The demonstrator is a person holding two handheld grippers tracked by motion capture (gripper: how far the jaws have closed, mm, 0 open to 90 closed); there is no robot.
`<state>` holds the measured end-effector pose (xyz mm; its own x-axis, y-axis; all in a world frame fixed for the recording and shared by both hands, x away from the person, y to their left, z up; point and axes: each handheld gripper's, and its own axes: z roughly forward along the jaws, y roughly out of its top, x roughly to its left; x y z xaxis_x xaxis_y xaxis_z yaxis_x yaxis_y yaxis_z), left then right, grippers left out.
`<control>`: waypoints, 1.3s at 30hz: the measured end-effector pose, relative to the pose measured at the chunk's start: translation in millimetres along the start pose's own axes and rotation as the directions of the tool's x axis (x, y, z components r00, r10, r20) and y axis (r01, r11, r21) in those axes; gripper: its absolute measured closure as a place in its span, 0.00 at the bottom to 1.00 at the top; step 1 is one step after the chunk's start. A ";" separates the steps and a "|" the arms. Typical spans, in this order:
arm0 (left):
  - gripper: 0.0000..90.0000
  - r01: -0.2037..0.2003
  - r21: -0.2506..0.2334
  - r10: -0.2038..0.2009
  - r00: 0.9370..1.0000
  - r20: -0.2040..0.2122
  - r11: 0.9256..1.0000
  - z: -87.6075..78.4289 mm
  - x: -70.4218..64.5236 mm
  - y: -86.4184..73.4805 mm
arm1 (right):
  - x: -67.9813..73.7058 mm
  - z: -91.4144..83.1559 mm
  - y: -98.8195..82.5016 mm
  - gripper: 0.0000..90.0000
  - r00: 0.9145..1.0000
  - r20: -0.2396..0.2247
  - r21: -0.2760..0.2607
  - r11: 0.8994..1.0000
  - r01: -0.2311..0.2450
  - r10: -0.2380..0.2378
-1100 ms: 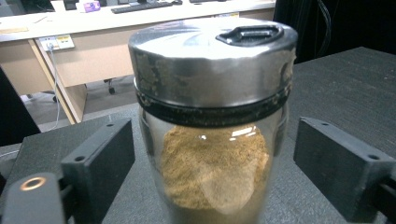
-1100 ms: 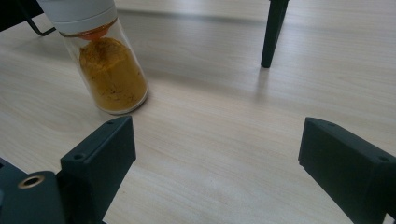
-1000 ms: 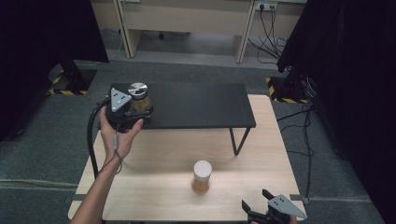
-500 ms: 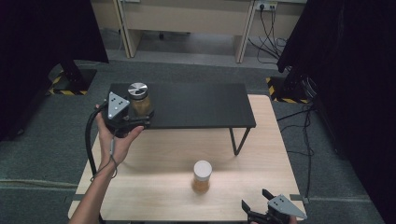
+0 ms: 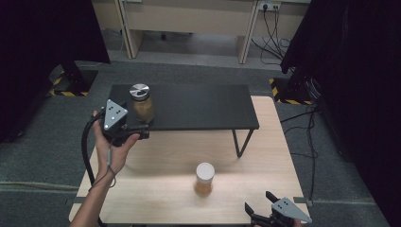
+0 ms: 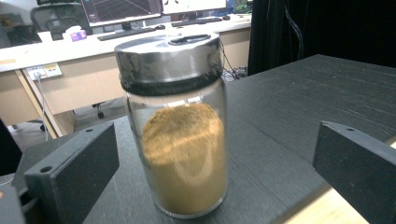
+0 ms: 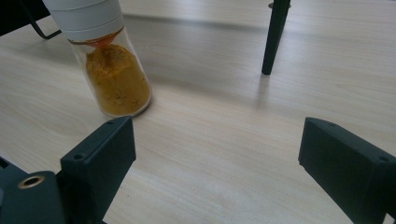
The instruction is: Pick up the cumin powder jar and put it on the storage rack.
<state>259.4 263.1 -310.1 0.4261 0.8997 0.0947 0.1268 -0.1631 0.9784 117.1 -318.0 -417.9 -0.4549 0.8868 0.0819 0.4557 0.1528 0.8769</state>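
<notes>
On the black shelf's (image 5: 198,106) left end, near the front edge: metal-lidded jar (image 5: 141,101) of brown powder, standing free between the spread, just-opened jaws of the left gripper (image 5: 135,126). Best drawn straight back, level, without clipping the glass. At the wooden table's (image 5: 156,189) front edge: right gripper (image 5: 261,212) spread, empty, near the white-capped jar (image 5: 204,178). No readable label or brand.

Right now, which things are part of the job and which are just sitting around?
Part of the job:
- silver-lid jar on the black shelf, between the open left claw jaws, untouched
- white-lid jar on the wooden table, near the open right claw

Just sitting around:
- desk behind
- cables
- monitors and keyboard
</notes>
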 end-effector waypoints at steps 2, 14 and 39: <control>0.00 -0.001 -0.001 0.001 1.000 -0.002 1.000 -1.3 -1.4 -1.2 | 0.1 0.1 0.0 0.12 1.000 0.000 0.000 1.000 0.002 -0.002; 0.00 -0.042 0.009 0.042 0.999 -0.006 0.999 -36.6 -33.9 -39.1 | 0.1 -0.2 -0.2 0.12 1.000 -0.001 0.001 1.000 0.001 -0.001; 0.00 0.019 0.040 -0.019 1.000 -0.002 0.999 -55.1 -49.8 -87.3 | 3.3 2.5 -0.1 0.12 1.000 -0.013 0.005 1.000 0.010 -0.010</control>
<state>177.7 254.9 -390.2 0.4217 0.9035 0.0769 0.1704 -0.1622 0.9719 117.5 -314.0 -418.9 -0.4694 0.8794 0.0796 0.4550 0.1637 0.8753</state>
